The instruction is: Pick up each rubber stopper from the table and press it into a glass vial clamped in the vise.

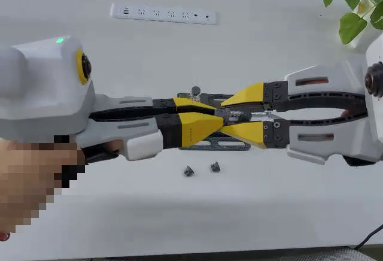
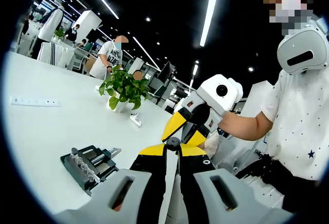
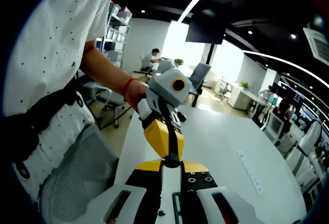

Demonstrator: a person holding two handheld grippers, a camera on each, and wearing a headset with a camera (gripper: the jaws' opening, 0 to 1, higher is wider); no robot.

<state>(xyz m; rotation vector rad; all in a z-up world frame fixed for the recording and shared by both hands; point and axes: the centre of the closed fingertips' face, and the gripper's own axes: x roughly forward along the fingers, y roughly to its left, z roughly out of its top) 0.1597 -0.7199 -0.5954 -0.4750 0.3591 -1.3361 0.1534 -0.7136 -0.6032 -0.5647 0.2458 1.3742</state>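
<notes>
Vise (image 1: 210, 146) mostly behind left tool (image 1: 219, 117)

Two loose stoppers (image 1: 188, 170) (image 1: 215, 166), one vise (image 1: 209, 146)

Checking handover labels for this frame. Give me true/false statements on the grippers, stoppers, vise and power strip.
1. The left gripper and the right gripper meet tip to tip. True.
2. Both are wide open. False: each is closed on the same small dark stopper.
3. Two loose stoppers lie on the table on the person's side of the vise. True.
4. The power strip lies nearer the person than the vise. False: it lies beyond the vise.
5. The plant stands at the table's left. False: it is at the far right.
</notes>
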